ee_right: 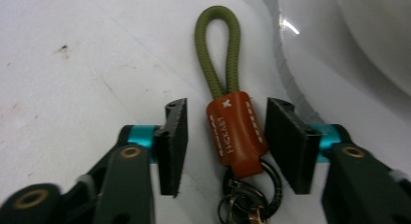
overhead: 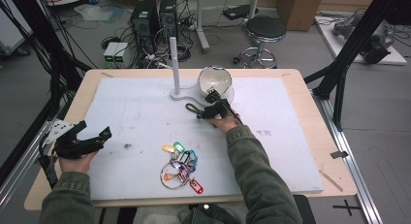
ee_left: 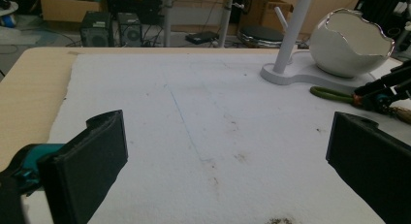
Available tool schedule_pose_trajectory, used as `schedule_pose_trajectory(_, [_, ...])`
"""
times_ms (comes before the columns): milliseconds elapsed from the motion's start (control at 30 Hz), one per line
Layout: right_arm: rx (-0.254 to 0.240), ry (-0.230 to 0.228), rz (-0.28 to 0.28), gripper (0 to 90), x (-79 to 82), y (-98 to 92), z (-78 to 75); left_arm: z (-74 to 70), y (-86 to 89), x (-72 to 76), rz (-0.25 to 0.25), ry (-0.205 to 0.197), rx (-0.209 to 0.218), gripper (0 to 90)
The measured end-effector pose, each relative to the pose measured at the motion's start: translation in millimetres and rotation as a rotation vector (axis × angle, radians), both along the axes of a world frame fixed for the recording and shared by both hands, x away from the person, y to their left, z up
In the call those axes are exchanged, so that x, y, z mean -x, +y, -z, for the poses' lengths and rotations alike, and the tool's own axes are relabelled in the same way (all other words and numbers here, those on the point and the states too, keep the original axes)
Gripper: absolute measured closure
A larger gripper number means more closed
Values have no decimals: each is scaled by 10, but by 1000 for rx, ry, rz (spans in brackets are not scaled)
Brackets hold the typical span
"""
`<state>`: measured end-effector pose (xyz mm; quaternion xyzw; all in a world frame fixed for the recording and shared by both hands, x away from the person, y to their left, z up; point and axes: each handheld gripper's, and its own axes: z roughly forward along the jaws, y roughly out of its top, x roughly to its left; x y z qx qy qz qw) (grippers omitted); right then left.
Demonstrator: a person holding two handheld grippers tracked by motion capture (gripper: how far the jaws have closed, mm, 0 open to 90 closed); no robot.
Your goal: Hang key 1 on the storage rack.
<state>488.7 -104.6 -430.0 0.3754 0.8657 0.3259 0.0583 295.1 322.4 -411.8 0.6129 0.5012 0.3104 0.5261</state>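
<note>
High view: The desk (overhead: 310,132) carries a white foam mat (overhead: 135,112). At the far middle of the mat stands a white peg stand (overhead: 174,69) on a base shared with a white egg-shaped bowl (overhead: 215,81). The right gripper (overhead: 213,110) sits just in front of that base, over a key fob with an olive cord loop (overhead: 191,107). A bunch of coloured key tags (overhead: 181,166) on a ring lies near the front edge, well apart from both grippers. The left gripper (overhead: 92,139) rests at the left edge of the mat, with nothing between its jaws.

Left gripper view: The jaws stand wide apart over bare mat; the gripper is released. The peg stand (ee_left: 291,35) and bowl (ee_left: 351,42) appear at the far right, with the cord loop (ee_left: 332,94) lying just in front of the base.

Right gripper view: The right gripper (ee_right: 225,136) brackets the brown leather sleeve (ee_right: 236,134) of the key fob. A narrow gap shows on each side, so the pads (ee_right: 174,141) do not yet press it; the fob lies flat on the mat.

Status, as a judgement: approach and alignment are done. Remaining: clench on the sleeve, lift, then probably hang the loop on the peg stand or place it in the bowl.
</note>
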Motion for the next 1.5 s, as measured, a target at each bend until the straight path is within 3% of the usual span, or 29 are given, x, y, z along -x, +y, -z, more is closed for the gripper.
schedule_pose_trajectory(200, [-19,22,1,726,-17,-36,0,2,-1,-3,1,2,1,17])
schedule_pose_trajectory(400, [0,5,-11,783,23,-8,-26,1,-2,0,2,2,1,17])
schedule_pose_trajectory(733, [-15,9,-8,786,52,-16,-72,-2,-4,7,2,4,1,17])
schedule_pose_trajectory(1000, [-66,-11,-27,786,94,-61,-197,-1,-8,6,-2,3,-2,17])
schedule_pose_trajectory(1500, [-144,-32,-5,784,166,-183,-473,0,-8,1,2,1,1,17])
